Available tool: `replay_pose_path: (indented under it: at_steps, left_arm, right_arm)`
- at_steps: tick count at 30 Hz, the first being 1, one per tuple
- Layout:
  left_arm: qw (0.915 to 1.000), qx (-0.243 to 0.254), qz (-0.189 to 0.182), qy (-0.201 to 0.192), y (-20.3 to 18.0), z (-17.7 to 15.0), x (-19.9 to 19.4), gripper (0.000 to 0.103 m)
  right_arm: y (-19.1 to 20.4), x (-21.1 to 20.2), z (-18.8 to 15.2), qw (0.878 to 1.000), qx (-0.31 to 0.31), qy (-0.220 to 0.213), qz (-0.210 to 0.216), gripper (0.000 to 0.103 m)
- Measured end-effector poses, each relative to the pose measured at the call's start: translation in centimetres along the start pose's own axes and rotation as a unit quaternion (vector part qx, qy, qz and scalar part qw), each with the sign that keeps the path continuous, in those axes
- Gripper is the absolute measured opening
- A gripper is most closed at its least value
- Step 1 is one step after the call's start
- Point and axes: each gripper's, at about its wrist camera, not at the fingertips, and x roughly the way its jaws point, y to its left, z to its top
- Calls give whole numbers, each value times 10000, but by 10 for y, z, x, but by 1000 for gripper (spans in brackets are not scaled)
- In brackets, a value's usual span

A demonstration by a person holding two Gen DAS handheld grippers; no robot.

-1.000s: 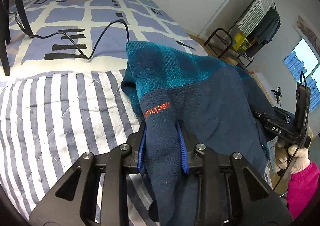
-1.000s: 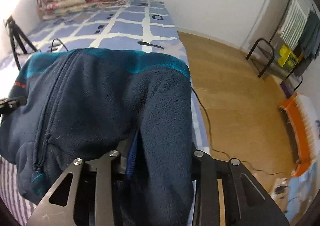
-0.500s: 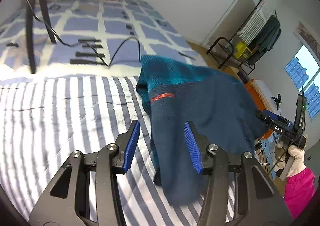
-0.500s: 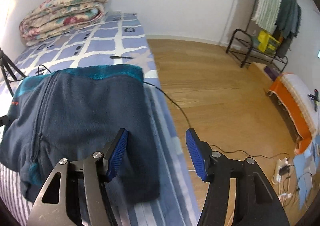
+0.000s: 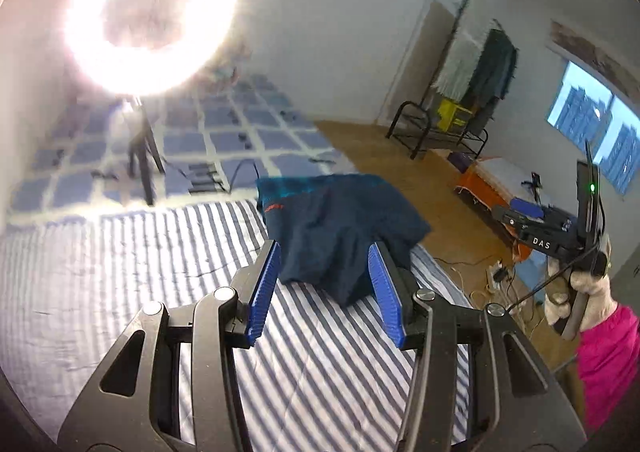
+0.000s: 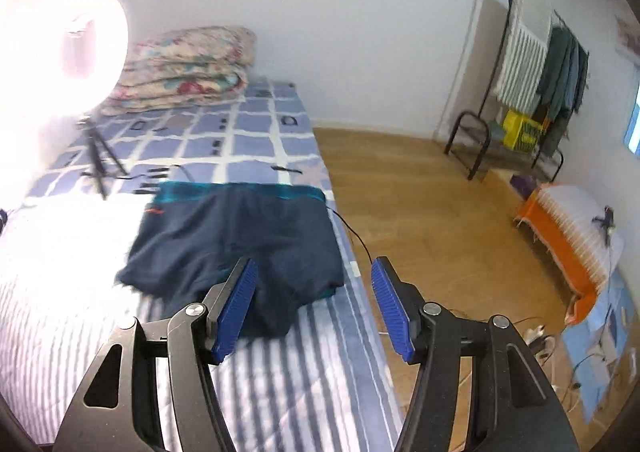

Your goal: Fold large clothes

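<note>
Bed (image 6: 280, 392) bears folded fleece (image 6: 240, 236)

We read "DAS" in white letters on the right gripper (image 5: 538, 226); the fleece jacket's (image 5: 340, 228) orange logo is illegible.

We counted one navy fleece jacket (image 6: 240, 236), one folded floral quilt (image 6: 188, 64), one ring light (image 5: 150, 12), and two grippers.
</note>
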Motion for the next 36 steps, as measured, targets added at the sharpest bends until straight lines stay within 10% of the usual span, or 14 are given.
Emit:
replay_pose_path:
  at_steps: [10,36]
  left_arm:
    - [9983,218,-178,-517,-61,-44,-175,49]
    - [9815,1005,-116,-1627,-150,-110,-454,49]
  right_arm:
    - [43,-149,-38,9989,-47,-401,233,58]
    - [59,-430,-107,9782,-242,-2064,41,58]
